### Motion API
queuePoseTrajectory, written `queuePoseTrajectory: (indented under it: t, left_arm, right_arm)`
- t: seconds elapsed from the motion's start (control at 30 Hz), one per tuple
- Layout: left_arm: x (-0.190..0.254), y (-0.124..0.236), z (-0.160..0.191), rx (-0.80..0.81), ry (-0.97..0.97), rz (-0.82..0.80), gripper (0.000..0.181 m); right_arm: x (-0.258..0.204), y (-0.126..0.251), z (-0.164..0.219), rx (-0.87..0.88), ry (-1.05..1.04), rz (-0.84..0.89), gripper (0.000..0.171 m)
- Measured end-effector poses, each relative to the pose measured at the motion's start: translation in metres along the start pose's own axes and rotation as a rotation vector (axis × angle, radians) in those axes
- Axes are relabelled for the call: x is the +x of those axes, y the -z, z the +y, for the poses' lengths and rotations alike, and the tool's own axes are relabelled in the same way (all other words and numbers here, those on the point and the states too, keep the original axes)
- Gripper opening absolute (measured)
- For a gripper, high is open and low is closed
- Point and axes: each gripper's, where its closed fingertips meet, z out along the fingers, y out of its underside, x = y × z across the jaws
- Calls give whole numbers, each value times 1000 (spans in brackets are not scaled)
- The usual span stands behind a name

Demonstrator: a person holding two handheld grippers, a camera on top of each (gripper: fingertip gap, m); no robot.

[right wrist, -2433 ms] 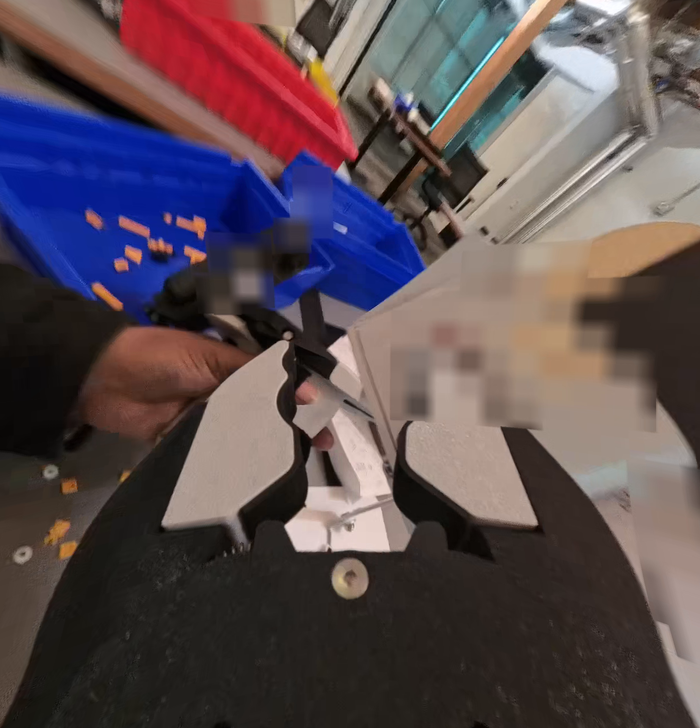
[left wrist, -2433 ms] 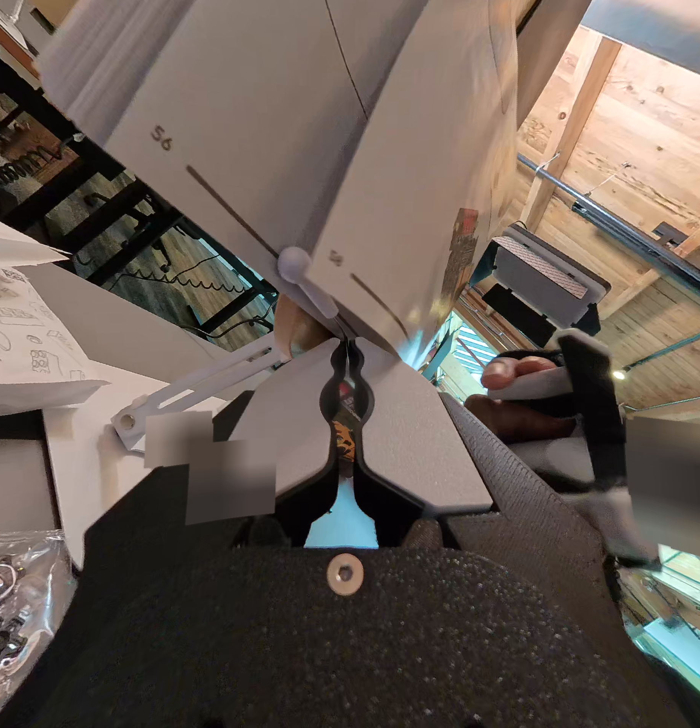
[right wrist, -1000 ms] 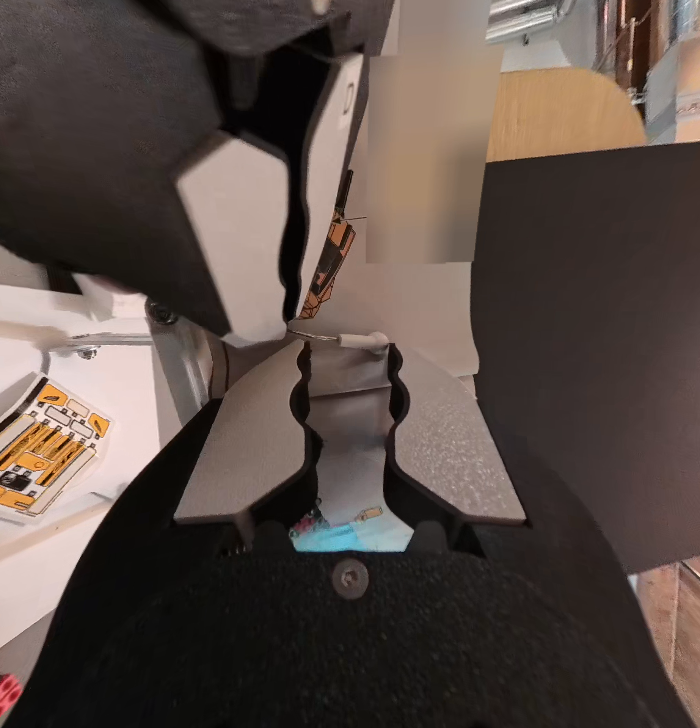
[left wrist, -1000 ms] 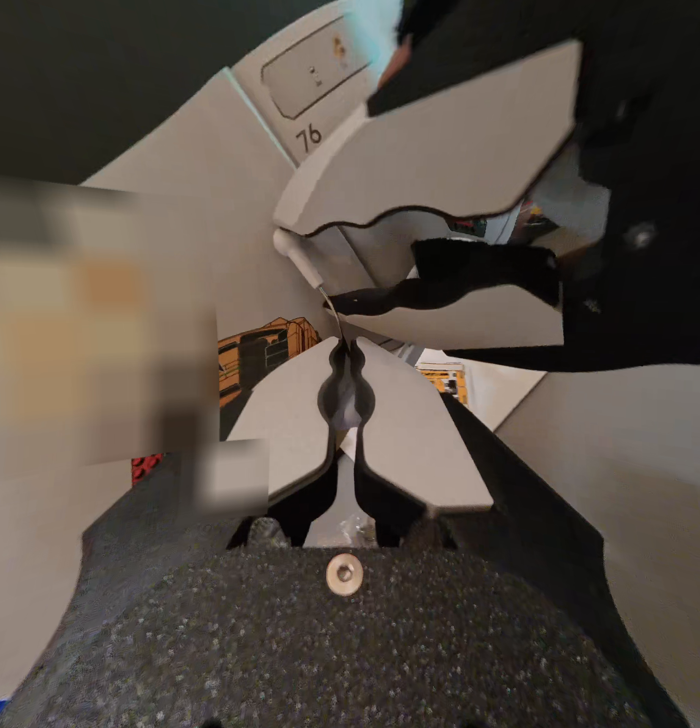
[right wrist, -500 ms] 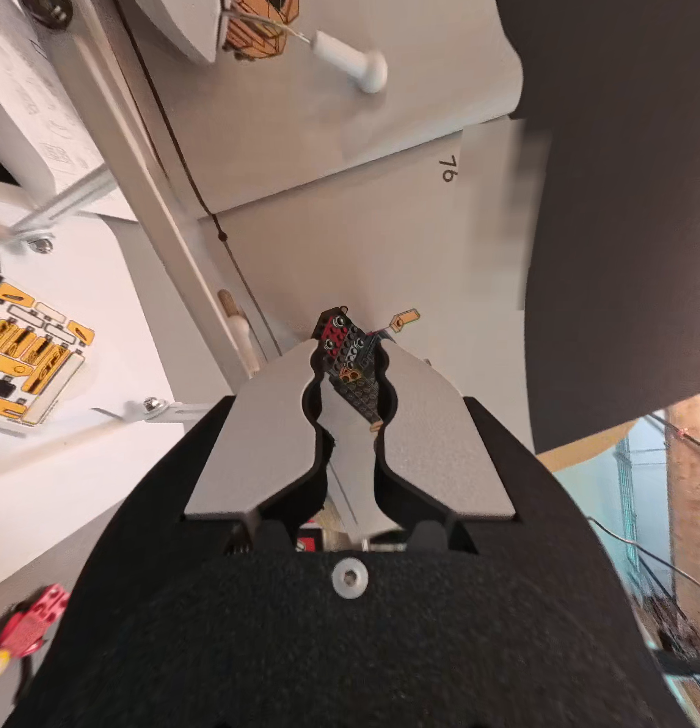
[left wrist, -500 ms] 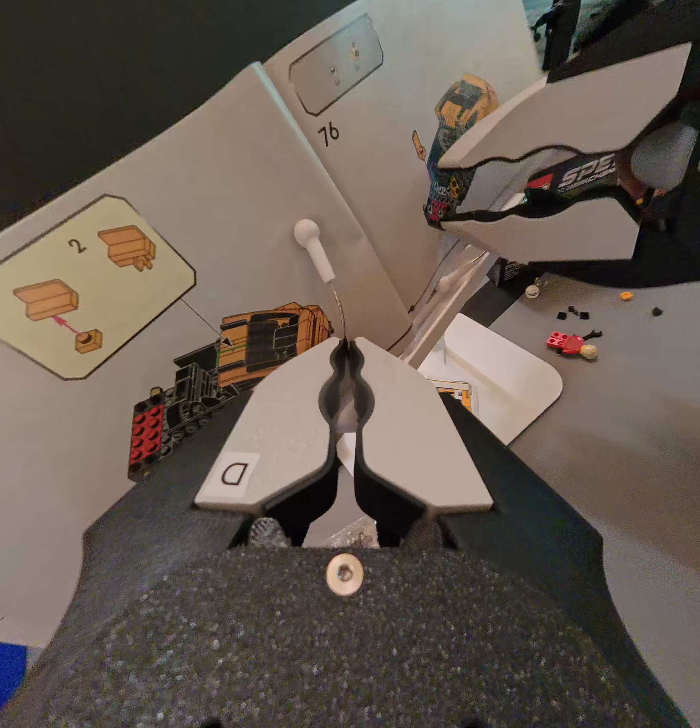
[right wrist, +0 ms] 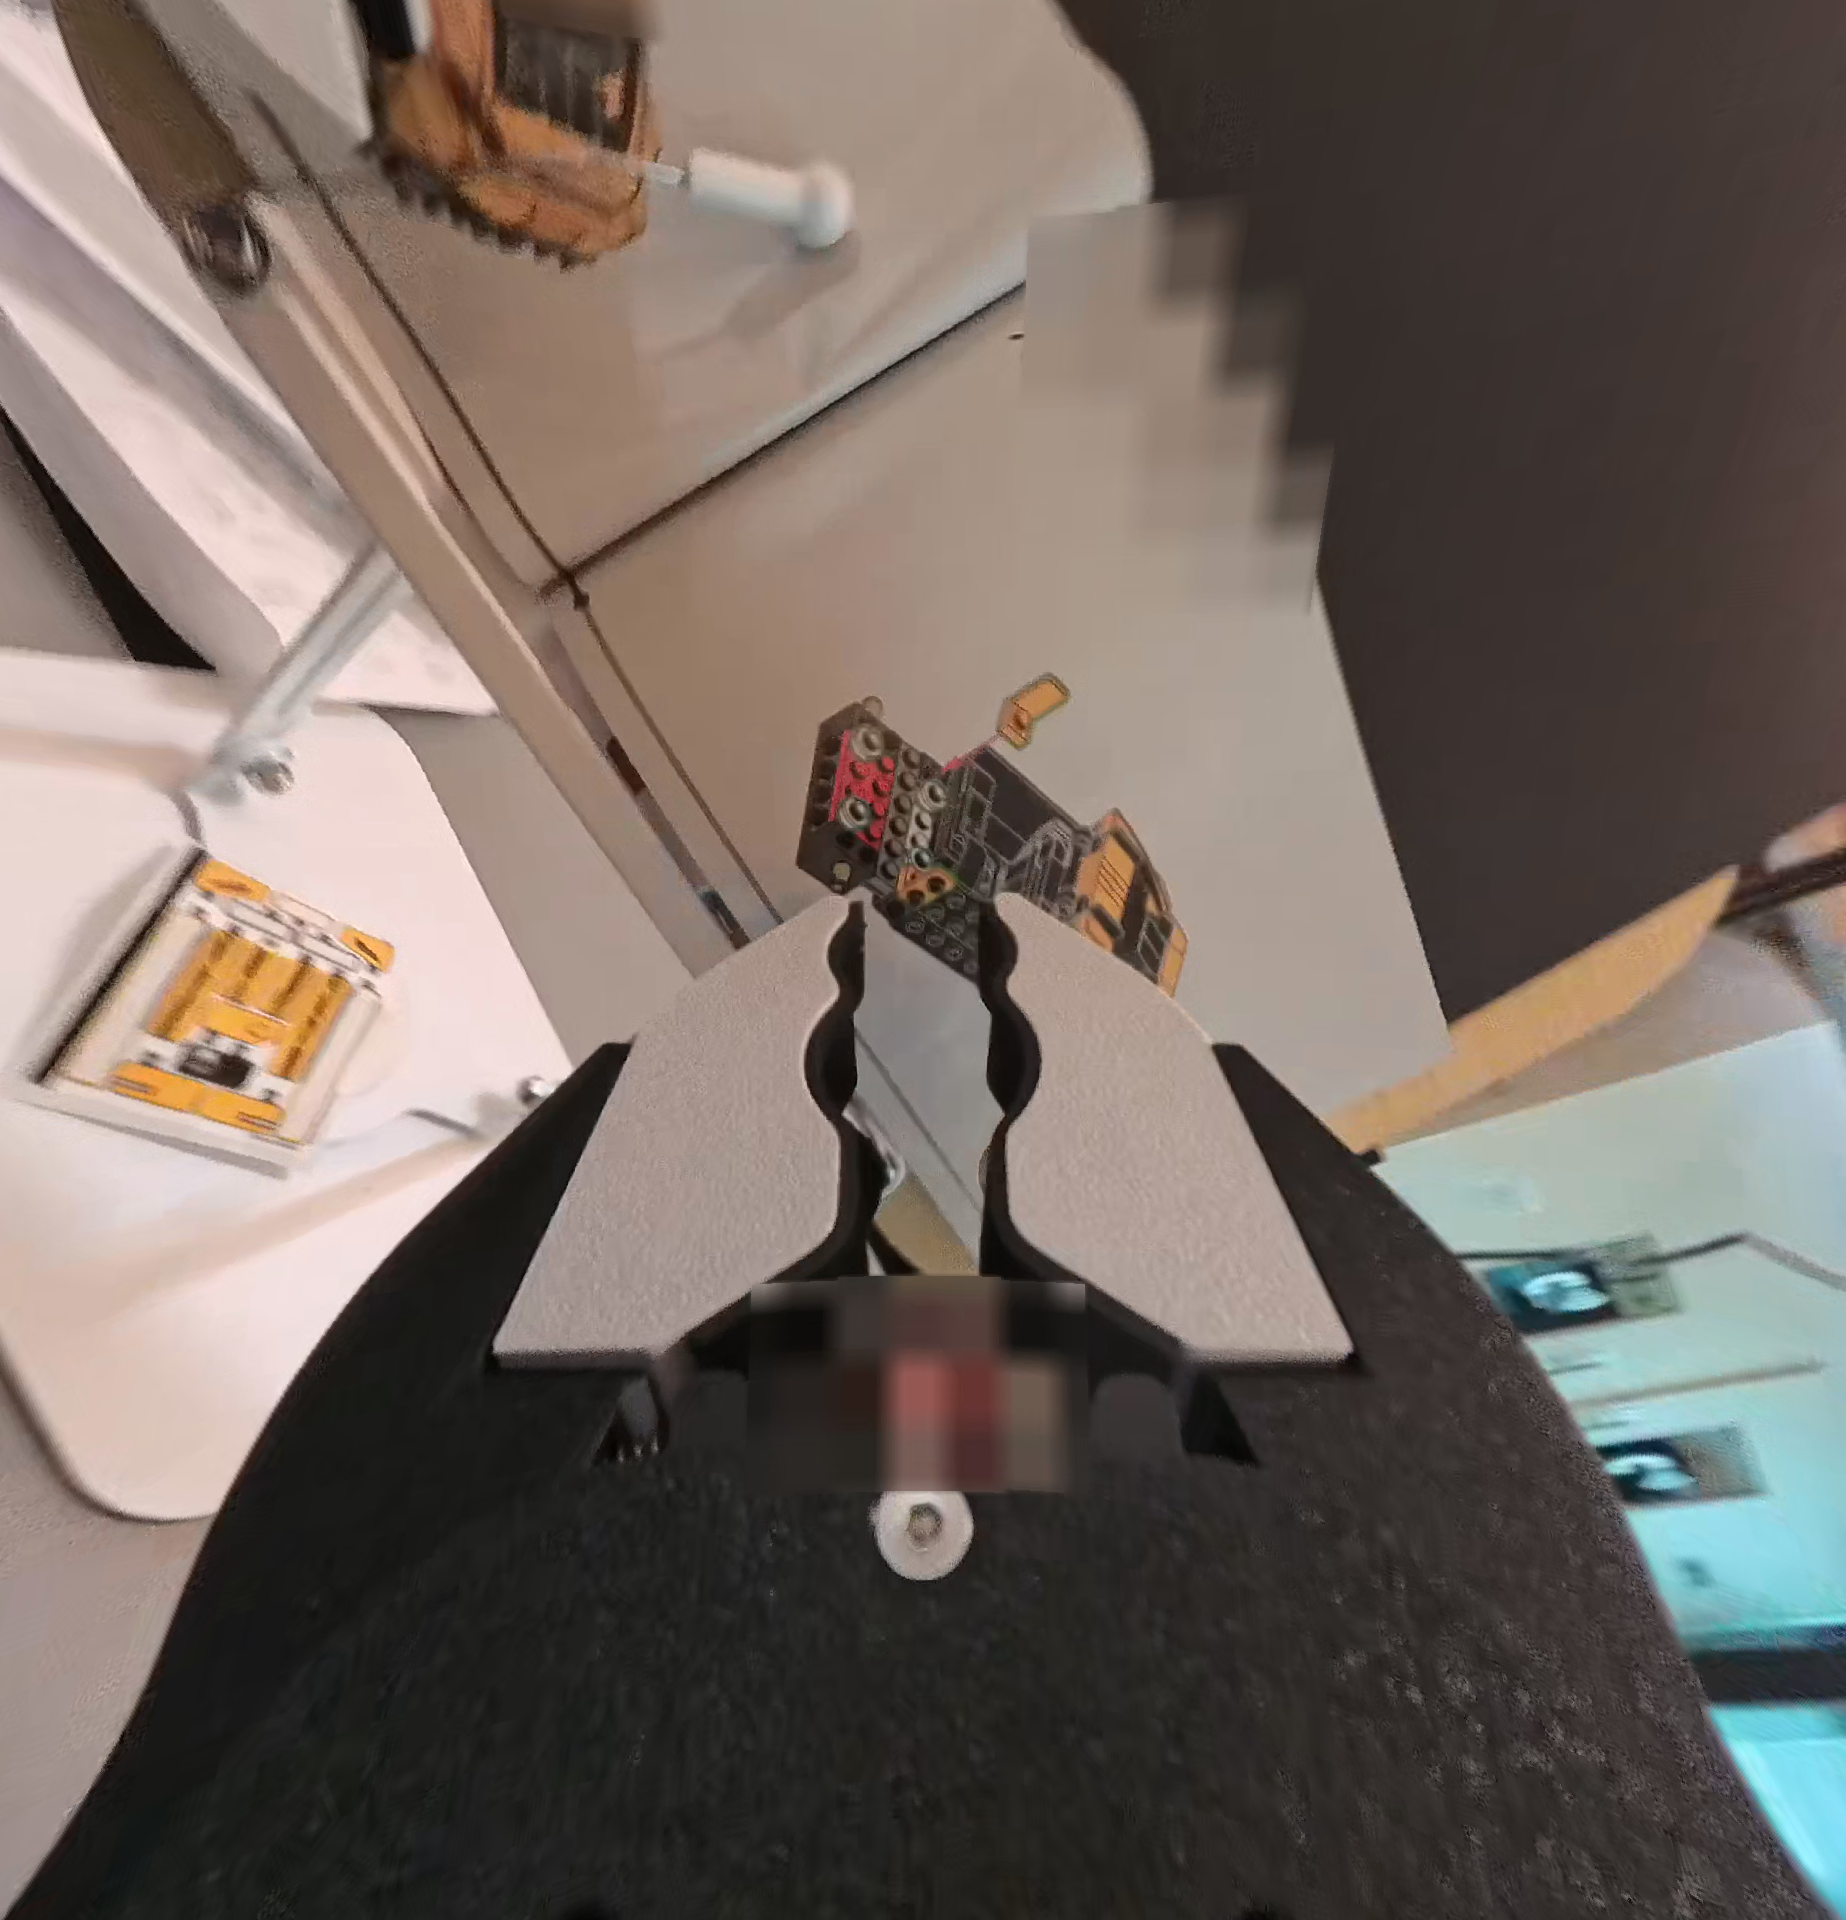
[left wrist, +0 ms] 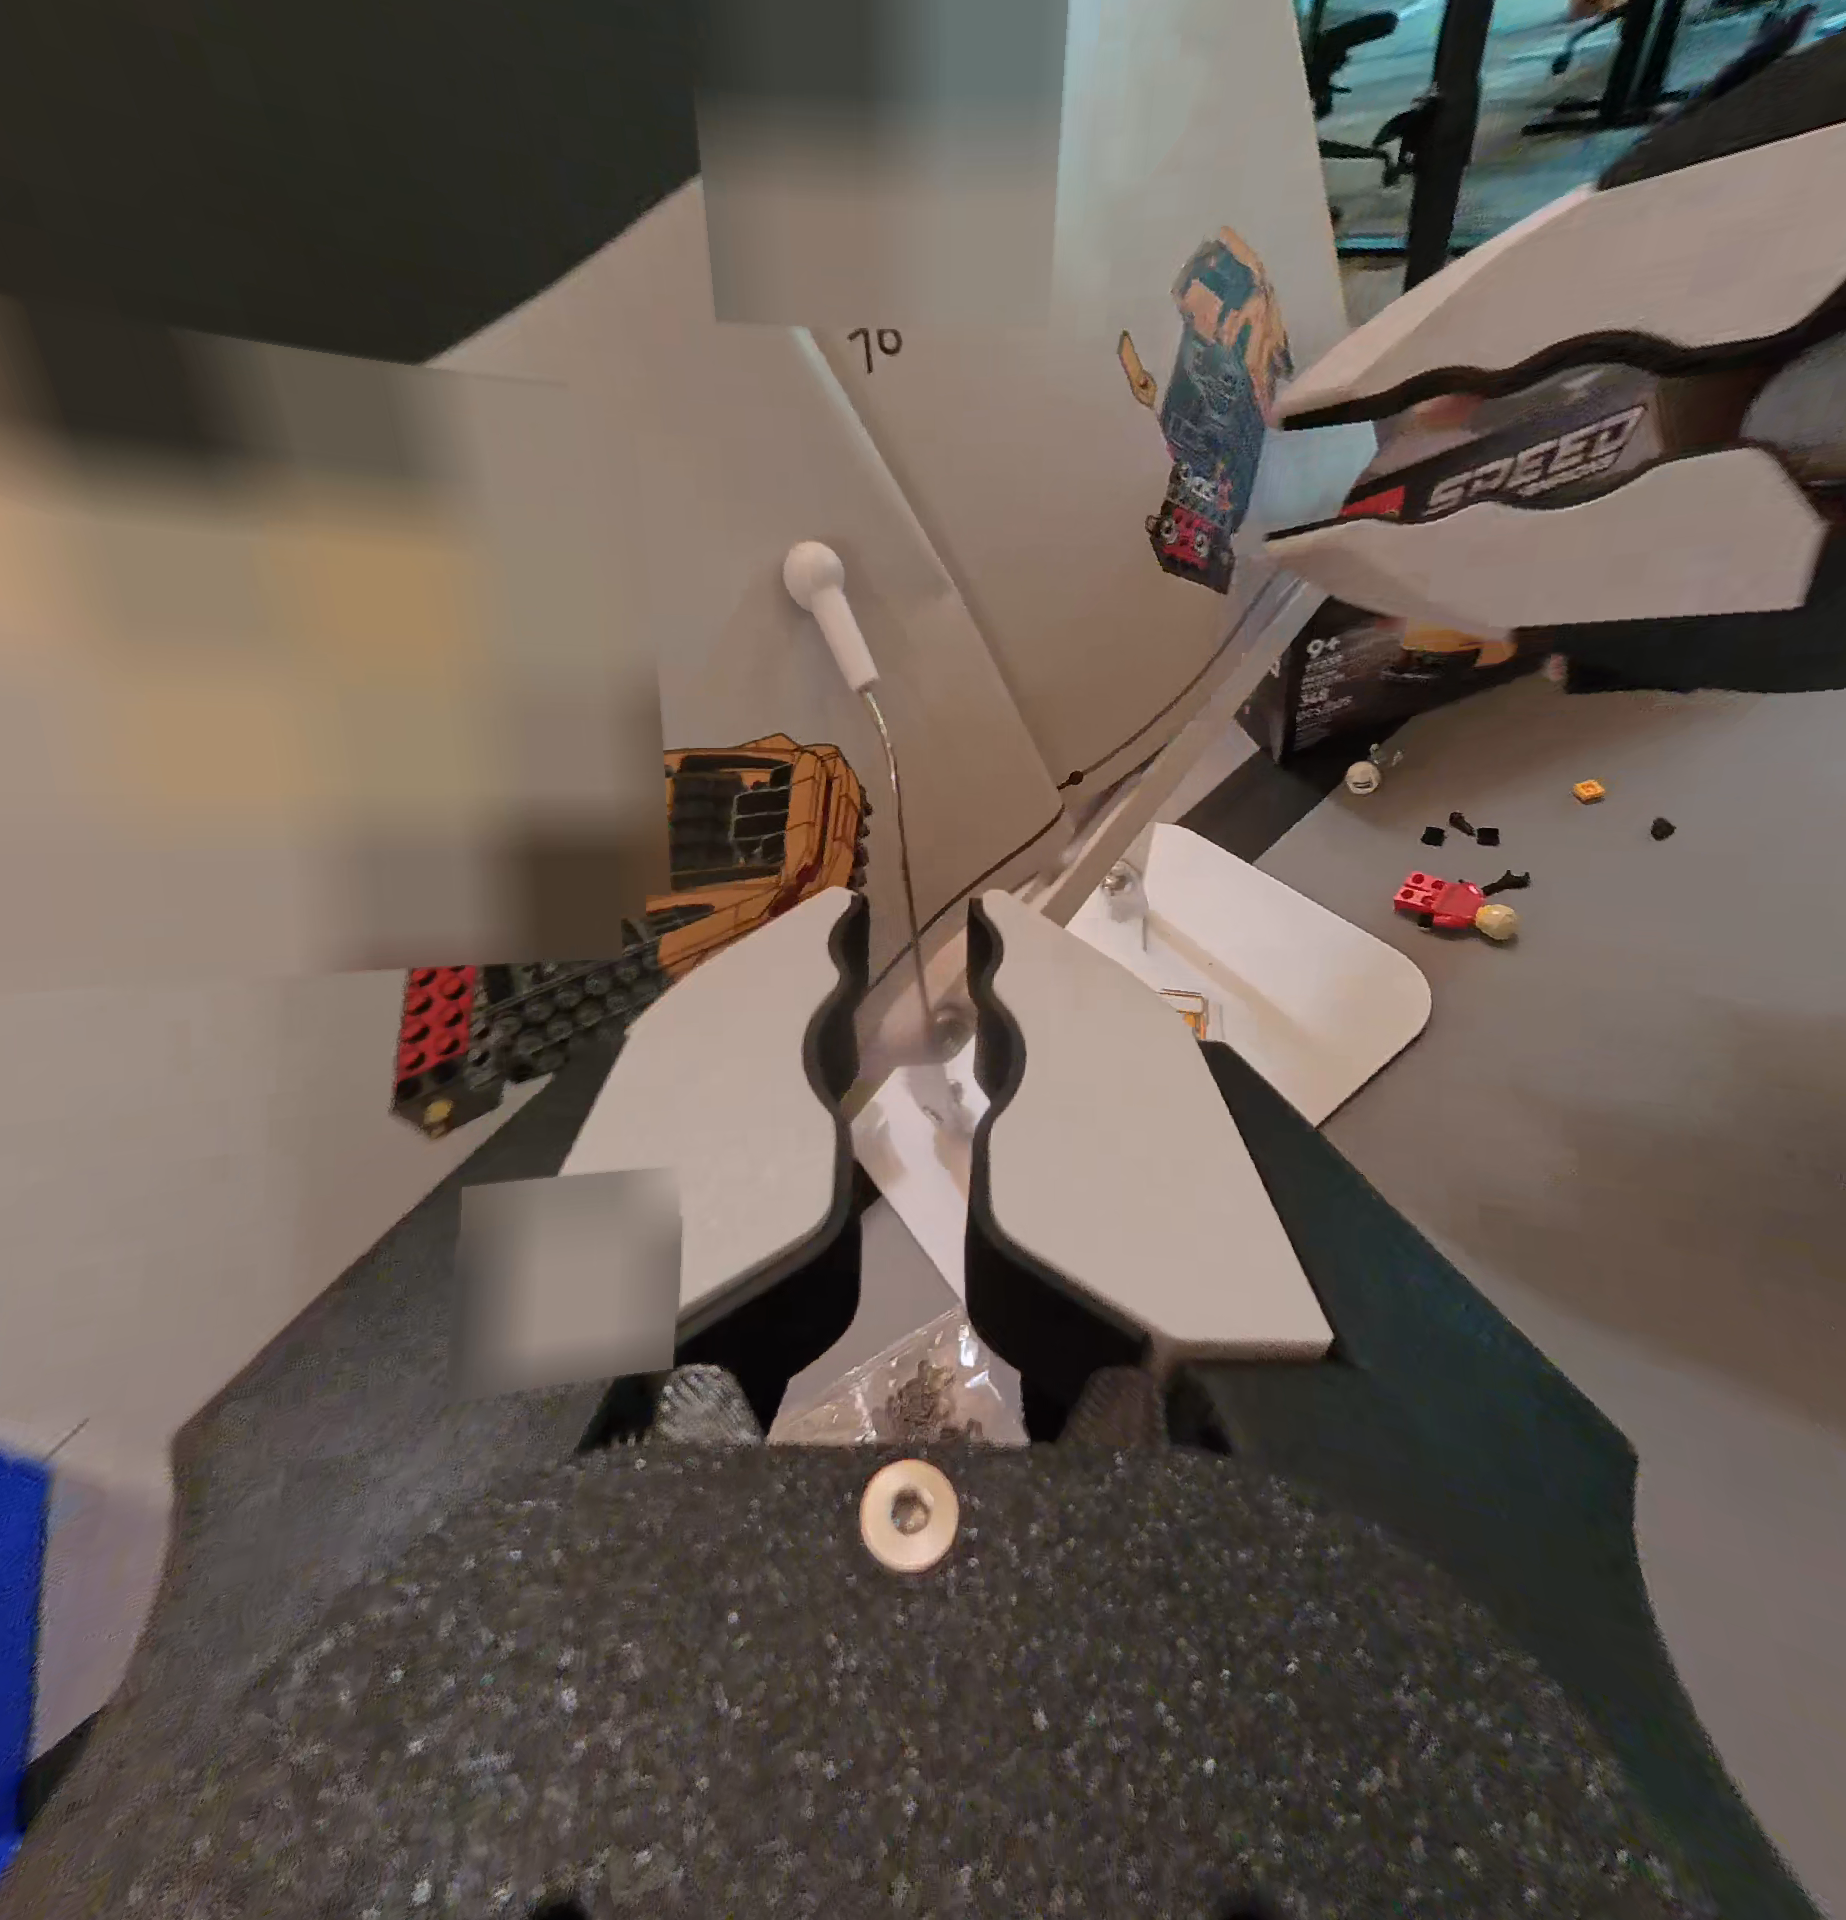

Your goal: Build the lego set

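Observation:
The open instruction booklet (left wrist: 950, 520) stands on a book stand. A wire page holder with a white tip (left wrist: 815, 571) lies across its left page. My left gripper (left wrist: 917, 914) is open, and the holder's thin wire runs through the gap between its jaws. My right gripper (right wrist: 924, 909) is open and empty, close in front of the right page's printed car drawing (right wrist: 1002, 831). It also shows in the left wrist view (left wrist: 1274, 473) at the upper right. The booklet (right wrist: 898, 571) and the white tip (right wrist: 815, 203) show in the right wrist view.
The stand's white base (left wrist: 1314, 997) holds a yellow sticker sheet (right wrist: 212, 997). On the grey table lie a red minifigure (left wrist: 1449, 904), small black pieces (left wrist: 1459, 831) and an orange piece (left wrist: 1589, 792). The dark set box (left wrist: 1397, 686) stands behind. A clear parts bag (left wrist: 919, 1392) lies under my left gripper. My hands' fingertips stand some 15 cm from each other. To reach the red minifigure (left wrist: 1449, 904) in a straight line is about 20 cm for my right fingers, about 30 cm for my left.
My left gripper has opened and let go of the page holder's wire. My right gripper has drawn away from the holder's tip to the right page and narrowed its gap.

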Motion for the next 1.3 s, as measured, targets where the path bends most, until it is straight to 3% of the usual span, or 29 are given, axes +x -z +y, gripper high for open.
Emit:
queuePoseTrajectory:
  t: [0.17,0.3,0.47,0.6,0.77,0.97,1.3]
  left_arm:
    - [-7,42,-5,142,41,-114,2]
    - [-11,75,-6,267,147,-187,0]
    - [-12,97,-21,374,198,-286,0]
    - [-8,103,-25,409,215,-365,0]
    - [0,94,-6,359,227,-375,0]
    - [-9,85,5,344,189,-406,0]
    - [-47,61,-28,384,144,-454,0]
  right_arm:
    - [7,52,-9,113,-338,54,22]
    - [8,95,-15,162,-568,93,22]
    - [25,139,-32,239,-743,215,0]
    - [20,151,-40,263,-901,221,0]
    - [-11,142,-39,255,-917,142,0]
    - [-16,143,-44,298,-872,112,0]
    - [-34,136,-52,330,-821,66,0]
